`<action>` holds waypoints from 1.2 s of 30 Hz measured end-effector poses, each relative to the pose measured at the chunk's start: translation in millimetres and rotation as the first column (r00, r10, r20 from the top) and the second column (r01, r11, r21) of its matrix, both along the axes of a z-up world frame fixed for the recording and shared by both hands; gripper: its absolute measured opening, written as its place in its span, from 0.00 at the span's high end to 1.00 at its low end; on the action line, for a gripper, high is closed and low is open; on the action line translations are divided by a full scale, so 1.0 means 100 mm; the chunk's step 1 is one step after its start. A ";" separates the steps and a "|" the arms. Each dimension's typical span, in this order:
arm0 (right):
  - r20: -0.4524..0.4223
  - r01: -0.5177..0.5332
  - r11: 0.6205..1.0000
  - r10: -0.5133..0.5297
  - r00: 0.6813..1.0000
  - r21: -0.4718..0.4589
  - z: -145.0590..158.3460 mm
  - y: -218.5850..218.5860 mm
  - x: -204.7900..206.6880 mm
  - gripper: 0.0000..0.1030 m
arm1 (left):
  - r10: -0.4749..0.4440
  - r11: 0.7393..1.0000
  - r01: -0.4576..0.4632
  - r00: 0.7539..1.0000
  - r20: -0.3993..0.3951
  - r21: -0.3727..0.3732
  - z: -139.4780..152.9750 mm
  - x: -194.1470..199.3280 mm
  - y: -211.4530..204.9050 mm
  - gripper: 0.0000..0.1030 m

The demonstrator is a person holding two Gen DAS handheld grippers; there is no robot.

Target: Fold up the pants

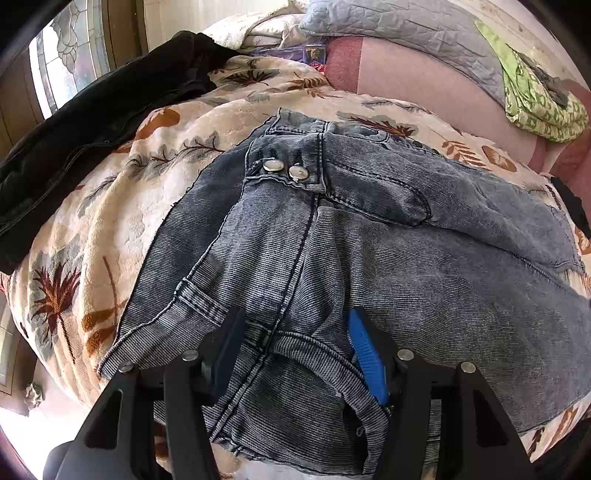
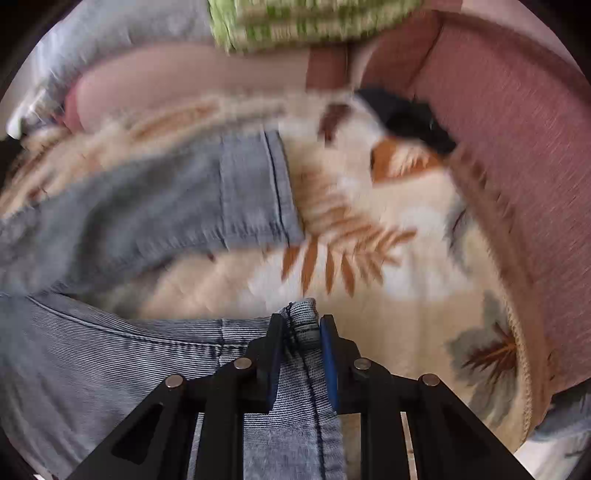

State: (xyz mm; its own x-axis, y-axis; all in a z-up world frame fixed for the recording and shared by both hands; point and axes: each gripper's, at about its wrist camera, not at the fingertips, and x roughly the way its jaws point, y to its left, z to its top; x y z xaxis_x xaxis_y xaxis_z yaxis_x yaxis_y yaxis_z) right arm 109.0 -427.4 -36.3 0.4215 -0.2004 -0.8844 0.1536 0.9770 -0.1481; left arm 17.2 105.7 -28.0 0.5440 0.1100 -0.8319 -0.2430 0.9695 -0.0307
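Grey-blue denim pants [image 1: 369, 236] lie on a leaf-print blanket [image 1: 122, 206], waistband with two metal buttons [image 1: 286, 168] toward the far side. My left gripper [image 1: 295, 332] is open over the crotch seam, its fingers standing on either side of a fold of denim. In the right wrist view, my right gripper [image 2: 301, 325] is shut on a hem of the pants [image 2: 301, 354] and holds it above the blanket [image 2: 388, 288]. More denim [image 2: 147, 206] lies to the left, blurred by motion.
A black garment [image 1: 92, 122] lies at the left of the blanket. A pink sofa back [image 1: 424, 81] carries a grey quilt [image 1: 399, 33] and a green patterned cloth [image 1: 539, 99]. A dark item [image 2: 413, 122] sits by the pink armrest [image 2: 517, 147].
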 end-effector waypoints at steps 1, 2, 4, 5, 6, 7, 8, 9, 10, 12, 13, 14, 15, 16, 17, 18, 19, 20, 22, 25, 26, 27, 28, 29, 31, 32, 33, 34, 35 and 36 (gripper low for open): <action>0.036 -0.012 0.999 0.013 0.999 -0.045 0.00 0.05 -0.02 0.70 | -0.001 1.000 0.001 1.000 -0.007 -0.003 0.03 0.01 -0.01 0.42; 0.042 -0.021 0.998 0.024 0.999 -0.061 0.03 0.07 -0.05 0.70 | -0.005 1.000 0.004 1.000 -0.007 -0.008 0.06 0.03 0.00 0.42; 0.042 -0.035 0.999 0.036 0.998 -0.002 0.14 0.08 -0.10 0.43 | -0.003 1.000 0.003 1.000 0.026 -0.013 0.19 0.07 0.02 0.42; 0.058 -0.030 0.999 0.029 0.998 0.018 0.18 0.06 -0.13 0.38 | 0.005 1.000 -0.004 0.999 0.052 -0.012 0.27 0.08 0.07 0.41; 0.084 -0.017 0.999 0.014 0.996 0.036 0.25 0.05 -0.12 0.36 | 0.016 1.000 -0.015 0.997 0.073 -0.016 0.36 0.09 0.13 0.41; 0.116 -0.008 0.998 0.002 0.993 0.058 0.35 0.02 -0.13 0.36 | 0.038 0.999 -0.035 0.995 0.095 -0.034 0.43 0.19 0.25 0.41; 0.136 -0.004 0.997 -0.006 0.991 0.073 0.41 -0.01 -0.11 0.36 | 0.049 0.998 -0.044 0.994 0.101 -0.050 0.48 0.26 0.33 0.40; 0.153 0.003 0.996 -0.016 0.988 0.087 0.45 -0.03 -0.04 0.36 | 0.057 0.996 -0.050 0.993 0.102 -0.072 0.51 0.37 0.42 0.40; 0.174 0.009 0.994 -0.028 0.984 0.111 0.51 -0.02 -0.01 0.34 | 0.068 0.994 -0.058 0.992 0.102 -0.096 0.52 0.55 0.54 0.40; 0.186 0.008 0.988 -0.037 0.982 0.157 0.56 -0.04 0.07 0.34 | 0.068 0.990 -0.058 0.995 0.076 -0.126 0.49 0.84 0.67 0.40; 0.186 0.004 0.985 -0.038 0.982 0.175 0.57 -0.04 0.12 0.34 | 0.071 0.987 -0.063 0.996 0.046 -0.150 0.42 1.03 0.74 0.40; 0.191 -0.004 0.982 -0.032 0.981 0.187 0.58 -0.02 0.17 0.34 | 0.068 0.986 -0.065 0.998 0.017 -0.150 0.36 1.17 0.77 0.40; 0.190 -0.005 0.982 -0.032 0.981 0.191 0.57 -0.03 0.21 0.34 | 0.060 0.987 -0.060 0.998 -0.005 -0.148 0.30 1.28 0.79 0.41; 0.184 0.000 0.981 -0.037 0.982 0.195 0.56 -0.04 0.27 0.34 | 0.063 0.988 -0.068 0.997 -0.045 -0.136 0.21 1.39 0.81 0.41; 0.180 0.001 0.977 -0.040 0.983 0.213 0.54 -0.07 0.33 0.34 | 0.066 0.988 -0.075 0.996 -0.067 -0.134 0.15 1.46 0.81 0.42; 0.181 0.004 0.973 -0.047 0.982 0.230 0.51 -0.12 0.40 0.34 | 0.062 0.988 -0.072 0.995 -0.075 -0.139 0.13 1.48 0.81 0.46; 0.177 0.017 0.970 -0.062 0.982 0.241 0.50 -0.17 0.47 0.34 | 0.047 0.989 -0.058 0.996 -0.082 -0.136 0.11 1.50 0.78 0.64; 0.170 0.030 0.968 -0.074 0.983 0.247 0.48 -0.22 0.55 0.34 | 0.044 0.992 -0.054 0.995 -0.093 -0.115 0.10 1.52 0.75 0.89; 0.160 0.045 0.961 -0.092 0.983 0.274 0.46 -0.30 0.73 0.34 | 0.041 0.997 -0.047 0.993 -0.108 -0.056 0.10 1.55 0.69 0.90; 0.129 0.048 0.961 -0.085 0.988 0.271 0.38 -0.33 1.01 0.34 | 0.036 0.998 -0.030 0.993 -0.115 0.054 0.15 1.60 0.60 0.99; 0.118 0.053 0.963 -0.086 0.989 0.265 0.32 -0.34 1.08 0.34 | 0.043 0.996 -0.033 0.993 -0.109 0.084 0.18 1.60 0.59 0.99; 0.079 0.064 0.965 -0.086 0.993 0.254 0.24 -0.34 1.16 0.33 | 0.052 0.994 -0.042 0.994 -0.101 0.104 0.23 1.61 0.63 0.99; -0.025 0.073 0.961 -0.069 0.997 0.265 0.07 -0.32 1.26 0.36 | 0.066 0.993 -0.055 0.993 -0.098 0.108 0.26 1.62 0.67 0.99; -0.094 0.071 0.951 -0.045 0.995 0.301 -0.06 -0.29 1.30 0.45 | 0.072 0.993 -0.061 0.992 -0.107 0.100 0.26 1.64 0.70 0.99; -0.080 0.015 0.976 0.003 0.997 0.218 -0.02 -0.15 1.27 0.75 | 0.059 0.995 -0.047 0.989 -0.136 0.091 0.20 1.66 0.75 0.99; -0.070 0.009 0.980 0.005 0.998 0.197 0.05 -0.12 1.24 0.86 | 0.053 0.993 -0.037 0.988 -0.143 0.111 0.16 1.66 0.74 0.99; -0.051 0.005 0.986 0.004 0.999 0.165 0.14 -0.10 1.20 0.92 | 0.048 0.992 -0.030 0.988 -0.147 0.122 0.14 1.66 0.73 0.99; -0.031 -0.002 0.993 0.006 1.000 0.120 0.20 -0.08 1.16 0.92 | 0.045 0.993 -0.028 0.987 -0.151 0.113 0.10 1.66 0.73 0.99; -0.017 -0.007 0.997 0.008 1.000 0.081 0.24 -0.07 1.11 0.92 | 0.052 0.994 -0.037 0.987 -0.151 0.102 0.08 1.66 0.74 0.99; -0.032 -0.009 0.997 0.012 0.999 0.082 0.20 -0.08 1.09 0.92 | 0.058 0.994 -0.044 0.987 -0.151 0.096 0.07 1.67 0.74 0.99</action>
